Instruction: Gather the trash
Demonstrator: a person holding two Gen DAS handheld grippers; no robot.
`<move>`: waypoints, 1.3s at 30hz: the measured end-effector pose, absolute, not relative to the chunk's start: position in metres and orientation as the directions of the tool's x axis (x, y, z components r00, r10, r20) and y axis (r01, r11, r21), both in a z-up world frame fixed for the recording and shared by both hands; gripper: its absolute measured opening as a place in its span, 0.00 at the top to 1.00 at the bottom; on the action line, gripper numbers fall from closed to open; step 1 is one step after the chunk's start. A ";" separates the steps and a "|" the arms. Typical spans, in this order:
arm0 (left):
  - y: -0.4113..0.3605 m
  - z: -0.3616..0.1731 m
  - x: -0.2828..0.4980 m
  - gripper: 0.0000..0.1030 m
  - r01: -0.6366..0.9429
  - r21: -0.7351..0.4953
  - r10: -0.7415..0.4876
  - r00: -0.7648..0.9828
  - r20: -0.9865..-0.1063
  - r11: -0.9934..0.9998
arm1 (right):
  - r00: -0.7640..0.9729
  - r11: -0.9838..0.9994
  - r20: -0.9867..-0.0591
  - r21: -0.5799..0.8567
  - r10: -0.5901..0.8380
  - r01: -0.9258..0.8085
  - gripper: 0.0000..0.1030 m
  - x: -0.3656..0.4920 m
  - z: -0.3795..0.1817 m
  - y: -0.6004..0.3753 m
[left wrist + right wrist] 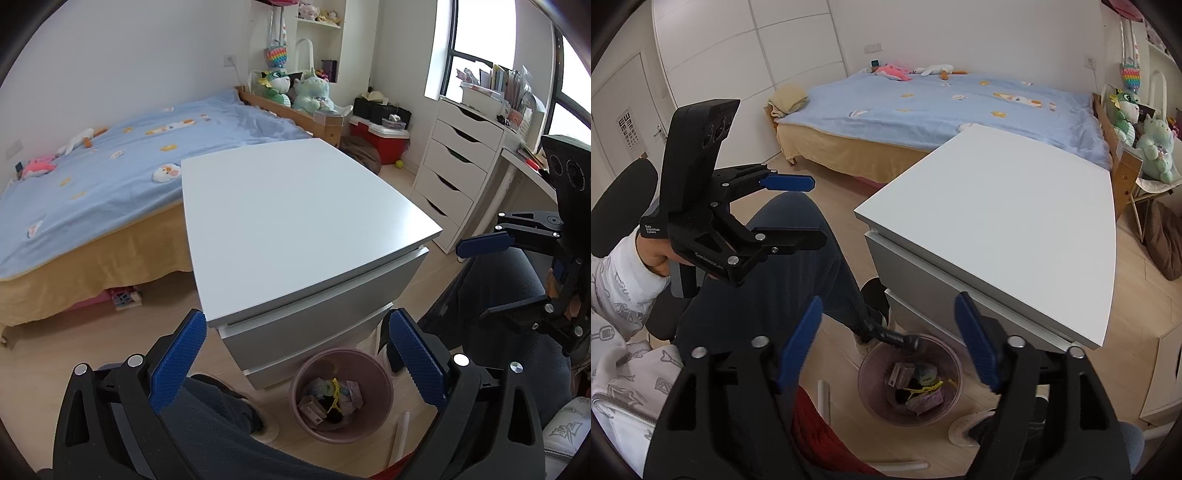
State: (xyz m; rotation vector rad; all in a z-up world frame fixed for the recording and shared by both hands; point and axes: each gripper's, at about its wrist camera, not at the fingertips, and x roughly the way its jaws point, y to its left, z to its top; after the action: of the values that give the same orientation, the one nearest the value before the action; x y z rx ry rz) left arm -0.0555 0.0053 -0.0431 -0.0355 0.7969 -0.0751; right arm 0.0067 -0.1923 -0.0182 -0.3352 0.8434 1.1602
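Observation:
A pink waste bin (pixel 341 395) stands on the floor in front of the white drawer cabinet (pixel 295 221). It holds several bits of trash, among them a small box and a yellow piece. The bin also shows in the right wrist view (pixel 910 382). My left gripper (pixel 295 354) is open and empty, held above the bin and the cabinet's front edge. My right gripper (pixel 890 339) is open and empty, also above the bin. The cabinet top (pixel 1015 221) is bare. Each gripper shows in the other's view: the right one (pixel 532 266), the left one (pixel 746 218).
A bed (pixel 110 166) with a blue cover and soft toys lies behind the cabinet. A white chest of drawers (pixel 454 166) stands to the right by the window. A red box (pixel 380 140) sits on the floor. The person's legs (pixel 768 288) are beside the bin.

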 end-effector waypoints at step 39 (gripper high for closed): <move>0.008 -0.003 -0.002 0.07 0.051 -0.047 -0.069 0.747 -0.661 0.998 | 0.455 0.701 -0.702 0.090 0.549 -0.708 0.05 0.089 0.030 -0.198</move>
State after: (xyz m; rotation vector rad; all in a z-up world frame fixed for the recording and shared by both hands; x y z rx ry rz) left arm -0.0019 0.0083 -0.0033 -0.0264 0.7238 -0.0657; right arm 0.0889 -0.1978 0.0298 -0.2282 0.7746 0.7834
